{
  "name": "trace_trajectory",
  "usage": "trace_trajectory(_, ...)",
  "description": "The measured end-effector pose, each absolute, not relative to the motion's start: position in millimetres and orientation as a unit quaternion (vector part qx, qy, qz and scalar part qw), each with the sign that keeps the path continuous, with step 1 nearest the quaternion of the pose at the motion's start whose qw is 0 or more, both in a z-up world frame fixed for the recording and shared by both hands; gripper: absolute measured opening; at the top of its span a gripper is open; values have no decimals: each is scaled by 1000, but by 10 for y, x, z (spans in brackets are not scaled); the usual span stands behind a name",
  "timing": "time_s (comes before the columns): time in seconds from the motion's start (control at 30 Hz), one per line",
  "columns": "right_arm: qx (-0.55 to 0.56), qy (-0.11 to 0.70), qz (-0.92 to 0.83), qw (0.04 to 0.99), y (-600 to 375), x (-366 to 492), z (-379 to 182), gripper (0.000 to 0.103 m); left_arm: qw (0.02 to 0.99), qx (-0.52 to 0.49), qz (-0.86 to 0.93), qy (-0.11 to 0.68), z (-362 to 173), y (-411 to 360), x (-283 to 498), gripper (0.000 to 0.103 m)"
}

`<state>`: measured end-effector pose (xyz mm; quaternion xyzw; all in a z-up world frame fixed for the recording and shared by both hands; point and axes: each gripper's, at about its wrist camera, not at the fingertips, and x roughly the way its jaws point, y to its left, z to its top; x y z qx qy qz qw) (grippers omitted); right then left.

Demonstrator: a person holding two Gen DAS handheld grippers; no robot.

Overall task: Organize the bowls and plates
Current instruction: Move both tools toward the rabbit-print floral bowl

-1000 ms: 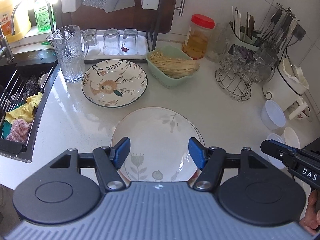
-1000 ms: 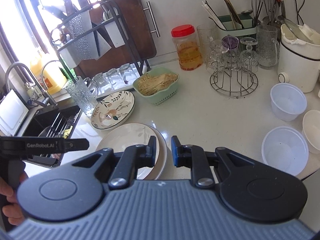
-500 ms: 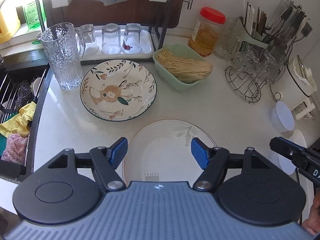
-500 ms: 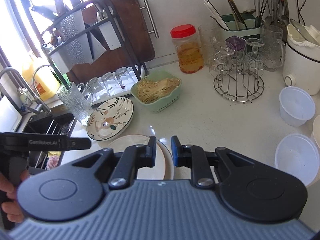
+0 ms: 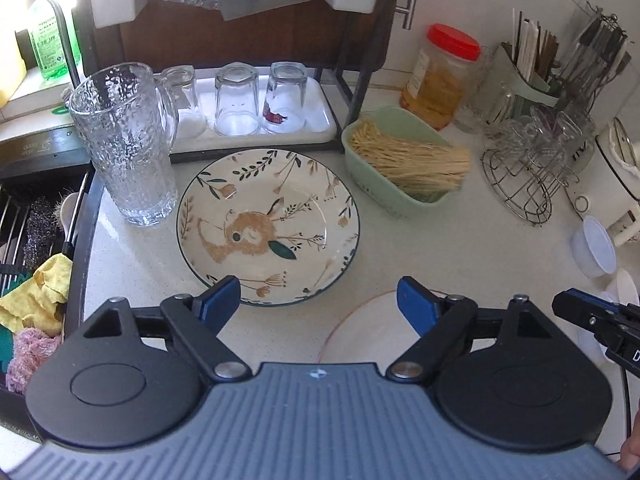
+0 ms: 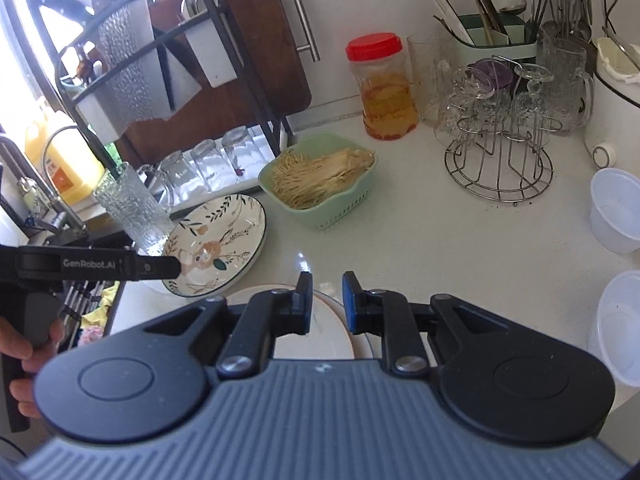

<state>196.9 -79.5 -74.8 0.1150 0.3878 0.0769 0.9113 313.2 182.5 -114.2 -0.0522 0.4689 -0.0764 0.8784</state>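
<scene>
The rabbit-patterned plate (image 5: 268, 226) lies flat on the white counter (image 5: 460, 248), just ahead of the left gripper (image 5: 319, 300), whose jaws have just been opening and now stand wide with nothing between them; its left fingertip (image 5: 222, 296) overlaps the plate's near rim. A plain white plate (image 5: 368, 332) sits beside it, under the right finger. The right gripper (image 6: 327, 300) is closed to a narrow gap, empty, above that white plate. A glass pitcher (image 5: 124, 140) and green noodle basket (image 5: 400, 168) flank the patterned plate.
</scene>
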Motion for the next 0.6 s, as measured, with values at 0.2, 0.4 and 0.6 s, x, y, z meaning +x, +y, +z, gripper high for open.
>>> trace_trajectory(0.2, 115, 388, 64, 912, -718, 2112, -768, 21, 879, -30, -104, 464, -1180, 1954, 3220, 93)
trace_trajectory(0.4, 124, 394, 29, 910, -673, 2257, -832, 66, 873, -40, -106, 475, -1326, 2096, 3375, 97)
trace_trajectory(0.6, 169, 405, 30, 898, -671, 2454, -921, 78, 857, -47, -140, 493, -1383, 2067, 3558, 97)
